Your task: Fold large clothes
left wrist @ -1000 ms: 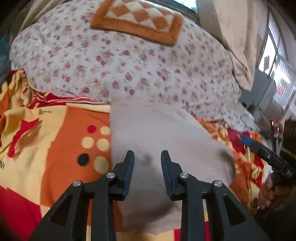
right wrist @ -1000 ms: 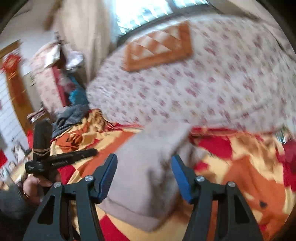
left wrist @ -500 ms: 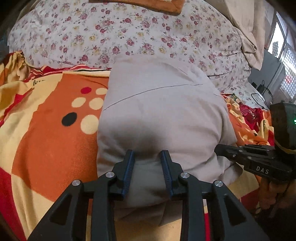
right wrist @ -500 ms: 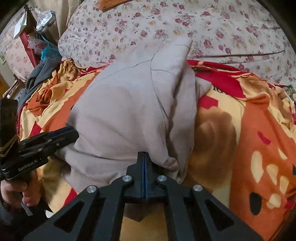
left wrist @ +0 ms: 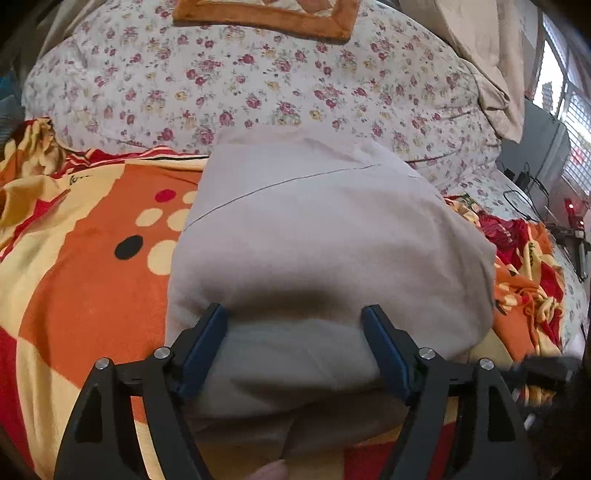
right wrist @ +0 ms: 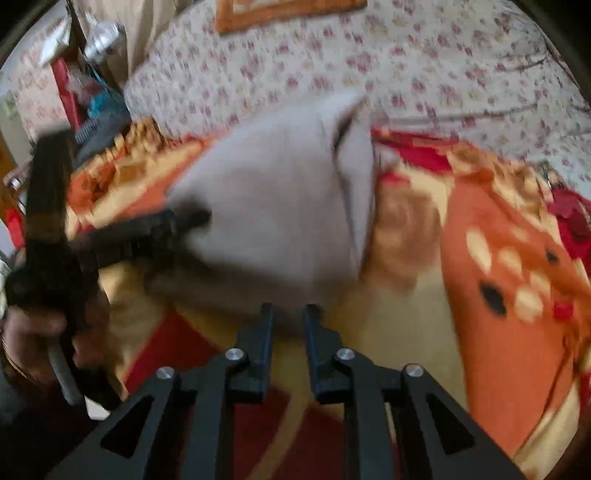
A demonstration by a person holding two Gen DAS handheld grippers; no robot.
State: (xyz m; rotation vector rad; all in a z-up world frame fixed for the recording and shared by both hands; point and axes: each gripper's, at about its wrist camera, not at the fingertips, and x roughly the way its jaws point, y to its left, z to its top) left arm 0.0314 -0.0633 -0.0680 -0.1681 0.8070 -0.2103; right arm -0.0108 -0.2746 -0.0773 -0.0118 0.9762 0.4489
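Note:
A folded grey garment [left wrist: 325, 236] lies on the orange, red and yellow blanket [left wrist: 85, 288]. My left gripper [left wrist: 295, 314] is over the garment's near fold, jaws wide and still opening. The fold bulges between the blue pads [left wrist: 207, 343], which do not press on it. In the right wrist view, which is blurred, the garment [right wrist: 280, 206] lies just beyond my right gripper [right wrist: 289, 308]. Its jaws stand a narrow gap apart and are opening, with nothing gripped; the garment's near edge is at the fingertips. A hand [right wrist: 33, 332] holds the left gripper [right wrist: 129, 236] at the garment's left side.
A floral quilt [left wrist: 258, 85] rises behind the garment, with an orange checked mat [left wrist: 266, 18] on top. A beige curtain [left wrist: 480, 55], a window and cables [left wrist: 524, 184] are to the right. Piled clothes and clutter [right wrist: 96, 107] sit at the bed's left end.
The left jaws have spread from a narrow gap to wide over the garment's near fold. The right jaws, shut half a second ago, have parted slightly, and that gripper has dropped nearer the blanket.

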